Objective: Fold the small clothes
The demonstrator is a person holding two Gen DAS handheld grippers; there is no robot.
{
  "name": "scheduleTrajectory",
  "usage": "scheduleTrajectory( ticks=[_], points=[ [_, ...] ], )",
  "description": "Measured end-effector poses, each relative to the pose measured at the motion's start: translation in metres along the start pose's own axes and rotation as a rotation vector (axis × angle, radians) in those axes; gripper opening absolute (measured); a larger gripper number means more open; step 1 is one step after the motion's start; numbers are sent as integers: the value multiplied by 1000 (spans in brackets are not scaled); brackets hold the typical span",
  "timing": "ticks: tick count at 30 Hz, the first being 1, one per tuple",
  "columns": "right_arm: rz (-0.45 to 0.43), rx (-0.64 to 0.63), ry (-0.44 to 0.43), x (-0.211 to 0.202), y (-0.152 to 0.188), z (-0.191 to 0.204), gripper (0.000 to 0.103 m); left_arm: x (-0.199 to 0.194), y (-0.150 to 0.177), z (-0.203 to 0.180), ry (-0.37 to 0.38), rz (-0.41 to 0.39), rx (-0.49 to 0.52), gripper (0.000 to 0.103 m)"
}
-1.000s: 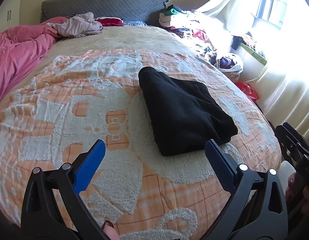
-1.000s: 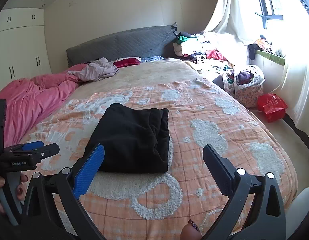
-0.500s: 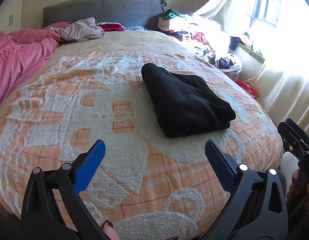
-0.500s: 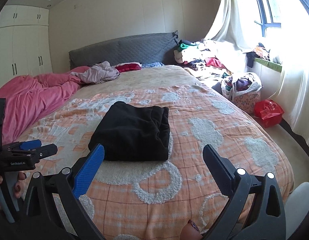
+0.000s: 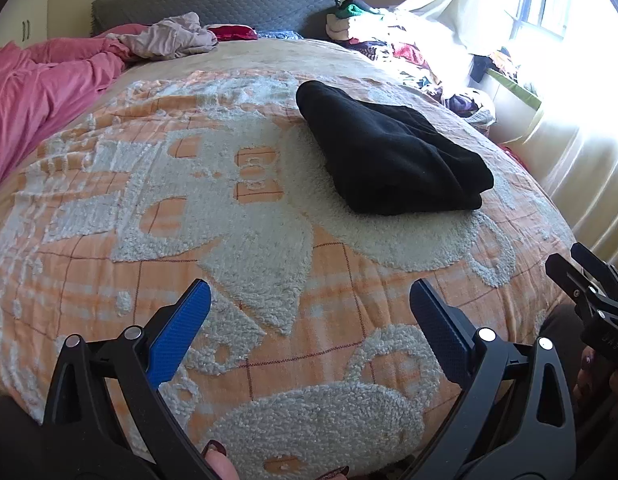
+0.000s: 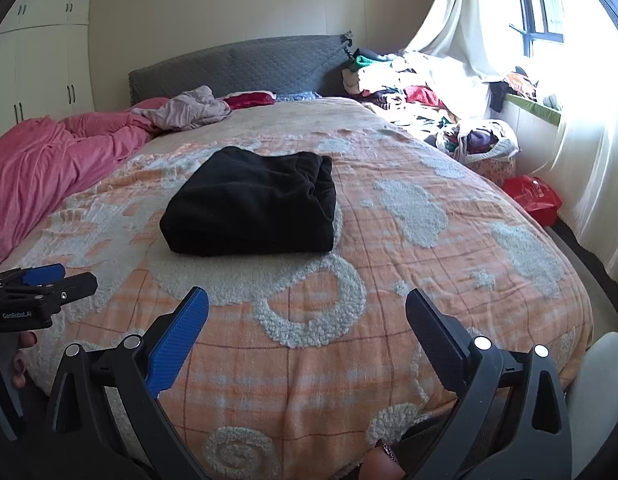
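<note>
left gripper (image 5: 309, 320) spread wide, empty | right gripper (image 6: 307, 322) spread wide, empty | black garment (image 6: 253, 204) folded, mid-bed on orange blanket (image 6: 389, 280), well apart from both | fold looks done; next: leave stack undisturbed, fetch another piece

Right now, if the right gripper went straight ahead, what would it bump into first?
Probably the blanket: the open right gripper points at bare bedding just short of the black clothes. Depth is hard to judge.

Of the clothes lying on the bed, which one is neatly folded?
The black garment in the middle of the orange blanket: a flat, squared stack. The mauve garment and red one near the headboard lie crumpled.
</note>
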State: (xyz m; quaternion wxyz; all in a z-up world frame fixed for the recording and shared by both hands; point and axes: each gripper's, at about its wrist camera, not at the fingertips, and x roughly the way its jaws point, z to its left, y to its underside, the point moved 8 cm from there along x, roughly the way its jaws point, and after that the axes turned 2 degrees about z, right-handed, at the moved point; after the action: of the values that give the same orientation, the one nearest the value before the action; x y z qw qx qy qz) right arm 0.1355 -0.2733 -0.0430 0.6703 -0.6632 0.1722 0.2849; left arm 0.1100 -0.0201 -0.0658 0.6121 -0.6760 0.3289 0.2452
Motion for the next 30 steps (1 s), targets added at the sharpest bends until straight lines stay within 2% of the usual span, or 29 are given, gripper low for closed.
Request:
scheduleTrajectory(
  ticks=[10, 18, 30],
  points=[
    [34, -1, -19, 4, 9, 3, 98, 3, 2, -2, -2, 11, -8, 93],
    [33, 1, -19, 4, 10, 4, 98, 4, 4, 1, -33, 29, -2, 93],
    [34, 7, -14, 4, 9, 1, 98, 5, 5, 1, -37, 37, 2, 93]
  ],
)
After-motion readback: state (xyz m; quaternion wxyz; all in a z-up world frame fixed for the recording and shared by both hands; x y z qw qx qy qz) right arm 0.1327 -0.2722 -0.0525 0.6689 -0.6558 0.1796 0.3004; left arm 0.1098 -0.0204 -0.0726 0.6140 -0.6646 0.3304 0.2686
